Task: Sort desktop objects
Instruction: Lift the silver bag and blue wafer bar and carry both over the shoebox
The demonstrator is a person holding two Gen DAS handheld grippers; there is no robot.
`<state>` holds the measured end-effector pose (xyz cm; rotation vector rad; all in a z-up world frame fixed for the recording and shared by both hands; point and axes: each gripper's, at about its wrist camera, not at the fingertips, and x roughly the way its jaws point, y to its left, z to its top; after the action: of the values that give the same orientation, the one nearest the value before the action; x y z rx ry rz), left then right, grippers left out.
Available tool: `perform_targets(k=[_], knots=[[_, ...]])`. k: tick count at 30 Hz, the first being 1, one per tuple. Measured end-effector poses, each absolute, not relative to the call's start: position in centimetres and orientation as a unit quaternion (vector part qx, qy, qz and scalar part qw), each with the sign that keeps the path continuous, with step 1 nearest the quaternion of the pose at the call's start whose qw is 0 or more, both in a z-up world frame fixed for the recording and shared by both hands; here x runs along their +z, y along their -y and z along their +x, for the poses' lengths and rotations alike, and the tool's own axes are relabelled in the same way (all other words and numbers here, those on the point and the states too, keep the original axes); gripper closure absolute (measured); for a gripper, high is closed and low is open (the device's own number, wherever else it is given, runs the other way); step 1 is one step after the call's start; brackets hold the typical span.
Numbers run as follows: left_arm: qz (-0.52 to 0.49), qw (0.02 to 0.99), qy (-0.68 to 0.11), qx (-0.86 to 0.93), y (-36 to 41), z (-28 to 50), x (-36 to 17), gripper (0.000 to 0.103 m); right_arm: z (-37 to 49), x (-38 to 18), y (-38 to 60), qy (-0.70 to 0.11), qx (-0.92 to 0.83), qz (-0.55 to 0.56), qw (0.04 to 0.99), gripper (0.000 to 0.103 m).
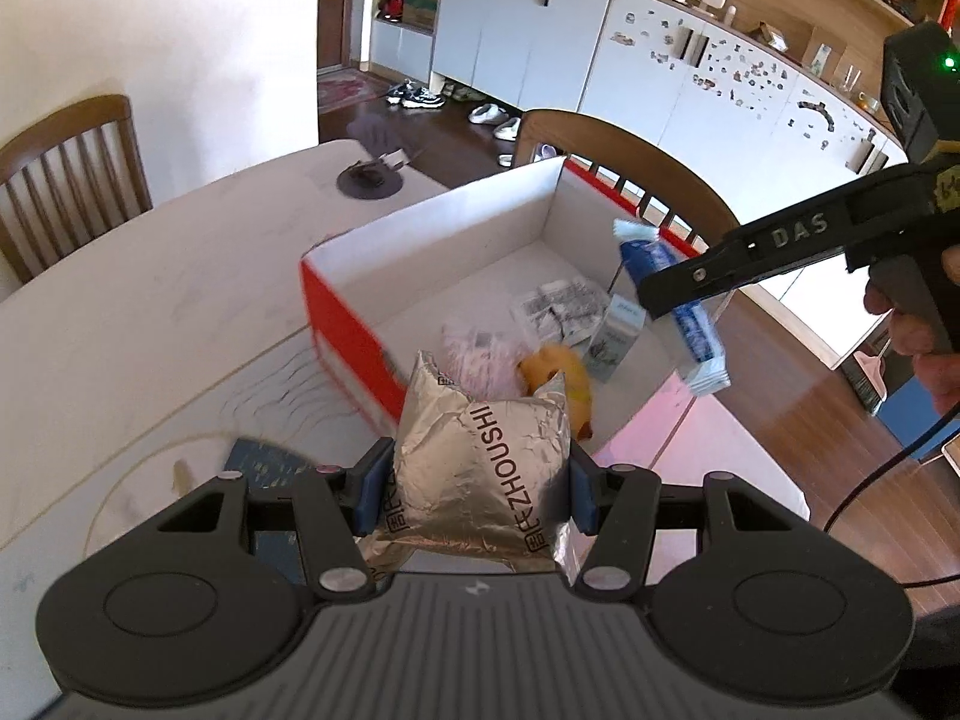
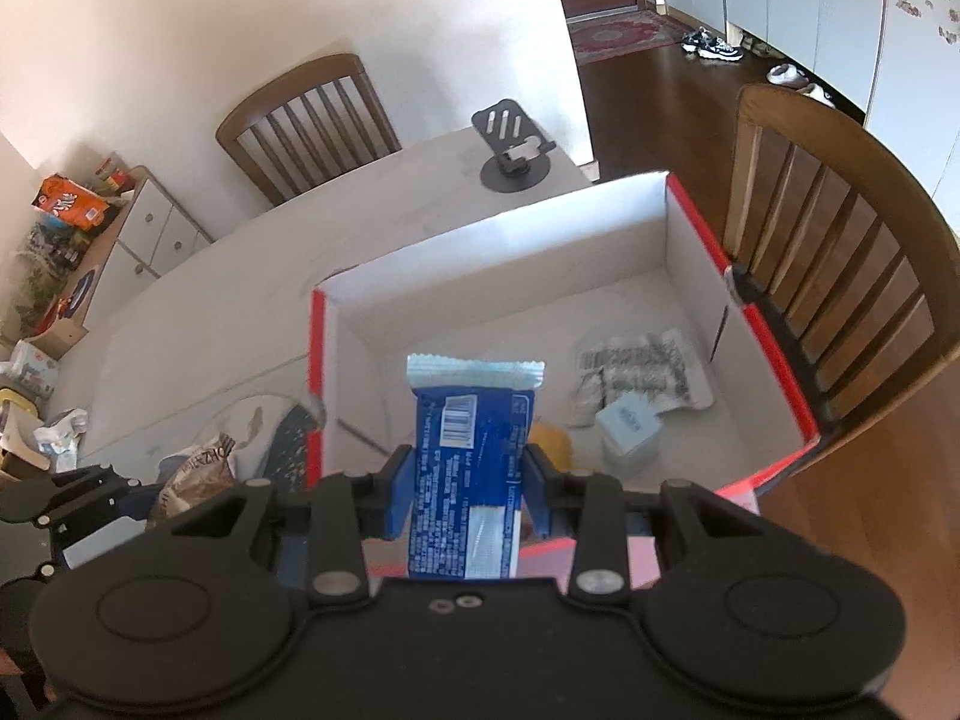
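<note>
Already you were mid-delivery, a packet pinched in each gripper.

Nearest, your left gripper (image 1: 480, 480) clamped the silver foil pouch (image 1: 480, 468) at the near rim of the red-and-white box (image 1: 336, 312); your right gripper (image 2: 468, 480) held the blue snack packet (image 2: 468, 456) above it. Next, I judge, carry both past the wall, then release. Inside lay a yellow object (image 1: 564, 372), a printed plastic packet (image 2: 642, 372) and a small pale box (image 2: 630, 426).

The silver pouch (image 1: 480, 474) hides most of the yellow item (image 1: 564, 378) behind it.
</note>
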<state>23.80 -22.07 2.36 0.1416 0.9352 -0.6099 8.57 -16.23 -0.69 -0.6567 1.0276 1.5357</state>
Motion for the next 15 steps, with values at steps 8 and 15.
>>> perform_targets(k=[8, 15], knots=[[0.089, 0.843, -0.44, -0.296, 25.6, 26.0, 1.9, 0.047, 9.7, -1.6, 13.8, -0.434, 0.643, -0.278, 0.567, 0.067], [0.096, 0.841, -0.446, -0.292, 27.7, 28.4, 1.3, 0.047, 10.8, -2.3, 11.6, -0.44, 0.632, -0.267, 0.579, 0.067]])
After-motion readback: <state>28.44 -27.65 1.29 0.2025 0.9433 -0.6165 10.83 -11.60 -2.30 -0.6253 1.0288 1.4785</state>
